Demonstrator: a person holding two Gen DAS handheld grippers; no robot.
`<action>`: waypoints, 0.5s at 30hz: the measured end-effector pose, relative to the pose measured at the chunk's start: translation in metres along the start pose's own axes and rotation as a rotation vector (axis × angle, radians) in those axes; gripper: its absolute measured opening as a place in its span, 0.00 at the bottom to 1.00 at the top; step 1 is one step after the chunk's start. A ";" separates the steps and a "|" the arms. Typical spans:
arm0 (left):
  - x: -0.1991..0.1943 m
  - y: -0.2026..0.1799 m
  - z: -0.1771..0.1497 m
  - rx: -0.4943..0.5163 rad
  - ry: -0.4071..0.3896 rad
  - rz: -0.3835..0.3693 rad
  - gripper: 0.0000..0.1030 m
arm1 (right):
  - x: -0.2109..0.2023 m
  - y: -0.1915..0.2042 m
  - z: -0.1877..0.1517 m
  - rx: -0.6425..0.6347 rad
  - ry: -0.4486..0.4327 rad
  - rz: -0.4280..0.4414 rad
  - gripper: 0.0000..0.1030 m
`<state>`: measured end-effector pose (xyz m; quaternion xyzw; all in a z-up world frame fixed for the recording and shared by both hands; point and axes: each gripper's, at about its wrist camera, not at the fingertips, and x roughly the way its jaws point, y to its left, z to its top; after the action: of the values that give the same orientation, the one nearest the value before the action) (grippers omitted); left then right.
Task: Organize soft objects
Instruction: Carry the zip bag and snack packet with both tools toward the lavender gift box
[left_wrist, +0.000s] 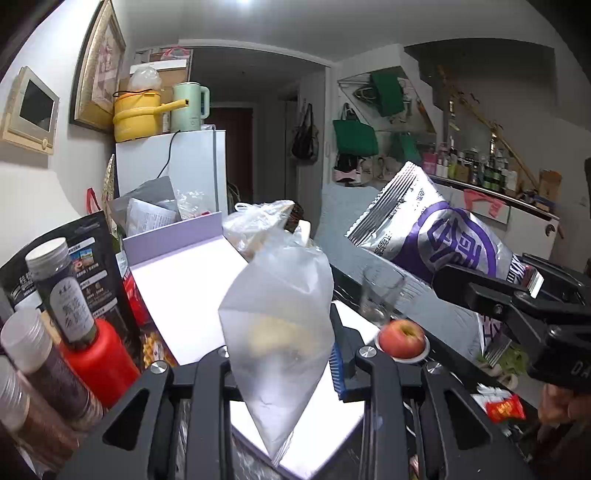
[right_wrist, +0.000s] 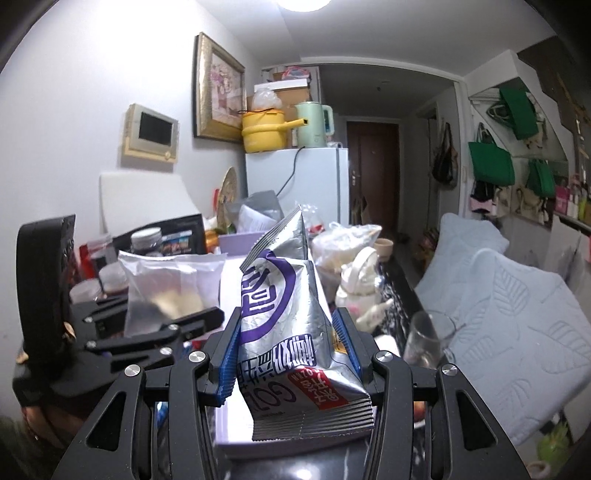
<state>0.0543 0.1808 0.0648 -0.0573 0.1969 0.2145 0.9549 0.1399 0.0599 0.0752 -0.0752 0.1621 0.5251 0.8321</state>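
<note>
Left hand-held gripper (left_wrist: 282, 363) sits nearest the lens, jaws pinched on a frosted plastic bag (left_wrist: 279, 328) w/ something pale yellow inside; bag stands up betw. the fingers, its lower corner hanging below them over the white board (left_wrist: 184, 295) on the counter. Right hand-held gripper (right_wrist: 290, 354) is clamped on a silver-purple snack bag (right_wrist: 284, 325), blue pads pressing both sides, sealed end toward the lens, top tilting far-left. In left wrist view that snack bag (left_wrist: 436, 236) is up at right, well apart from the plastic bag, angled to far left. Apple (left_wrist: 402, 338) on a small dish sits near-right of the left gripper, empty glass (left_wrist: 380, 295) just behind it. Red-lidded jars (left_wrist: 85, 332) crowd the near left. Pale blue cushion (right_wrist: 517, 325) lies at right.
</note>
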 end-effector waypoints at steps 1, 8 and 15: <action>0.005 0.003 0.002 -0.003 -0.002 0.008 0.27 | 0.004 -0.001 0.002 0.004 -0.001 0.001 0.45; 0.049 0.032 0.012 -0.035 0.030 0.078 0.27 | 0.045 -0.004 0.016 0.012 -0.002 0.000 0.45; 0.095 0.053 -0.002 -0.044 0.117 0.120 0.27 | 0.089 -0.012 0.013 0.024 0.032 -0.008 0.45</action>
<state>0.1099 0.2647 0.0239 -0.0787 0.2508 0.2719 0.9257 0.1879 0.1340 0.0561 -0.0743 0.1814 0.5186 0.8322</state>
